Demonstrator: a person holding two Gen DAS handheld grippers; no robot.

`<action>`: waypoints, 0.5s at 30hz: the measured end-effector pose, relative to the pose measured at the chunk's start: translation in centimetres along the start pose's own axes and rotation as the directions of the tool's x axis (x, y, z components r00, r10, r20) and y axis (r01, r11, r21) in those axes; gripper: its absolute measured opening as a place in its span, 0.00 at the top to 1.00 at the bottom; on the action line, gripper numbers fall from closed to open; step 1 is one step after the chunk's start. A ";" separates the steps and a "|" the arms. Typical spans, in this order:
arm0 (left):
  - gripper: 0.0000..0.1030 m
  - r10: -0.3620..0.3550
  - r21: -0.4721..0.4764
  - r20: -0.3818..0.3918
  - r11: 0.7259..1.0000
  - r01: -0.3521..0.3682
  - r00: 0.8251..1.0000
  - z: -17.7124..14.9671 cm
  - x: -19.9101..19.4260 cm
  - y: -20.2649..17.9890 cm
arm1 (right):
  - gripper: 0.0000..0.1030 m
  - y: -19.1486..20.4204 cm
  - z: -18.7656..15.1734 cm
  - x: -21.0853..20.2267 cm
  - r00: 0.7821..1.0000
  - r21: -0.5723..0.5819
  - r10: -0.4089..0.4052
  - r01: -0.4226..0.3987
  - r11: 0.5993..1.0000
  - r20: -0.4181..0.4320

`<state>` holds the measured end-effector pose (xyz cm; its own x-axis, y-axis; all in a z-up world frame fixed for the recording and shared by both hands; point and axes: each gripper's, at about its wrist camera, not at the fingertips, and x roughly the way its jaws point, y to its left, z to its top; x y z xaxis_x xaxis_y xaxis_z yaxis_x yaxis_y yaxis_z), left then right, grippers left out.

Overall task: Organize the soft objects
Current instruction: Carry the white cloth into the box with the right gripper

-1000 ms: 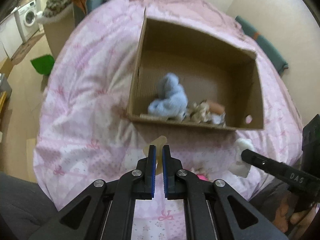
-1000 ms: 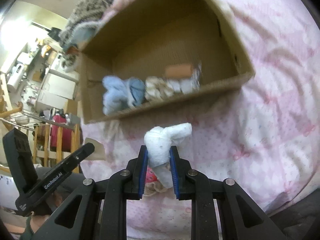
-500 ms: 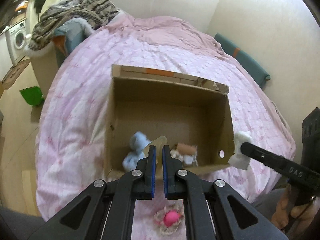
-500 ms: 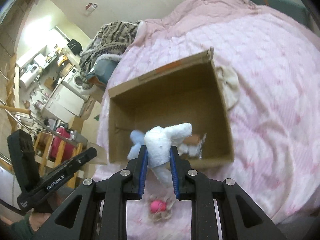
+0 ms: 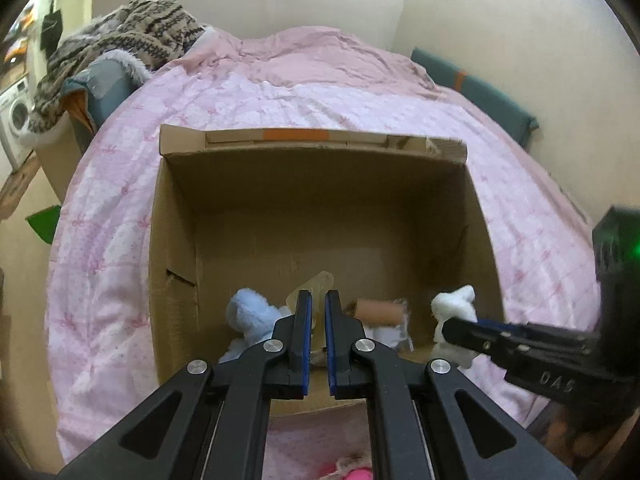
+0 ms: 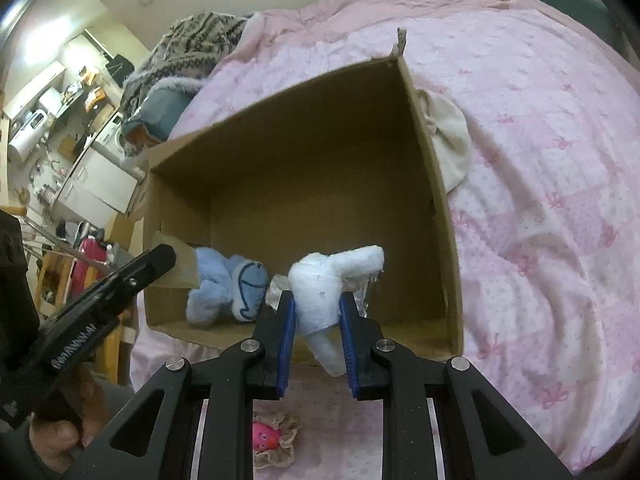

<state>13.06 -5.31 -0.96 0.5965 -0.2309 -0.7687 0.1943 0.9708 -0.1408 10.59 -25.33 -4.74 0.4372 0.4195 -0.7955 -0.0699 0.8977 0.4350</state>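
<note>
An open cardboard box [image 5: 312,184] lies on the pink bed. Inside it, along the near wall, are a light blue plush [image 5: 250,314] and a brown roll-shaped piece [image 5: 380,310]. My left gripper [image 5: 318,296] is over the box's near edge, shut on a thin beige soft piece [image 5: 316,282] that sticks out past the tips. My right gripper [image 6: 318,300] is shut on a white soft toy [image 6: 328,284], held over the near part of the box [image 6: 312,128] beside the blue plush [image 6: 228,288]. A pink toy with a frilly edge [image 6: 266,436] lies on the bed below the grippers.
A cream cloth [image 6: 448,140] lies against the box's right outer wall. A patterned knit blanket [image 5: 128,36] and a grey cushion are piled at the bed's far left. A teal cushion [image 5: 472,88] lines the right wall. Kitchen furniture stands beyond the bed's left side.
Both grippers have moved forward from in front of the box to over its near edge, each still holding its item. The pink toy now lies behind them.
</note>
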 end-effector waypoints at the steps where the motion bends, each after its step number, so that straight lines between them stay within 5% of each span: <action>1: 0.94 0.001 0.003 -0.006 1.000 -0.001 1.000 -0.1 0.2 0.1 | 0.77 0.0 0.0 0.1 1.000 0.003 0.002 -0.002 1.000 -0.006; 15: 0.94 -0.026 0.021 -0.047 0.999 0.027 0.999 -0.8 1.5 -1.1 | 0.77 -0.1 -0.4 1.7 0.998 0.010 -0.018 0.019 1.000 -0.066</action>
<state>13.16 -6.66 -2.45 0.5540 -0.2528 -0.7932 0.2266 0.9626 -0.1485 11.02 -24.70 -6.28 0.3784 0.4114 -0.8292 -0.0532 0.9040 0.4242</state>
